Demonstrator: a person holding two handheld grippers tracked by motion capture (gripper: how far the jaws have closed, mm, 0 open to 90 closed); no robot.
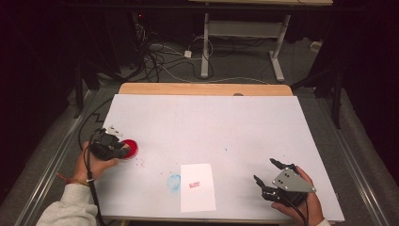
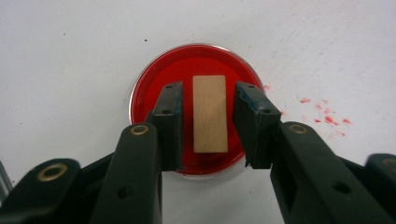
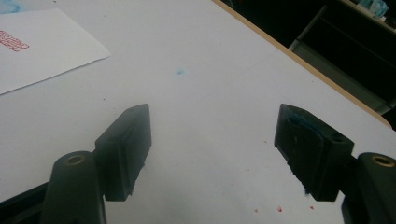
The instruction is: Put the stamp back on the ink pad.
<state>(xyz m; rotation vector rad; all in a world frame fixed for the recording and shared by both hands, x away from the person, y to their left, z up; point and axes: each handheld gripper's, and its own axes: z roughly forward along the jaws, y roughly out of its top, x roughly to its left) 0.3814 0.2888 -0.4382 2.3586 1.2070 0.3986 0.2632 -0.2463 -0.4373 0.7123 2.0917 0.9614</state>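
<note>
A round red ink pad [image 1: 131, 148] [image 2: 205, 60] lies on the white table cover [image 1: 211, 122] at the left. A small wooden stamp block [image 2: 209, 114] stands on it. My left gripper [image 1: 123, 149] [image 2: 208, 93] points down over the pad with one jaw on each side of the block. A narrow gap shows on both sides, so the pads do not press it. My right gripper [image 1: 263, 169] [image 3: 212, 116] rests near the front right of the table, open wide over bare cover.
A white paper sheet [image 1: 197, 187] [image 3: 42, 46] with a red stamp print [image 1: 194, 184] lies at the front middle, a blue ink smear [image 1: 174, 182] beside it. Red ink specks [image 2: 327, 116] dot the cover by the pad. Cables and desk legs [image 1: 204, 52] stand beyond the table.
</note>
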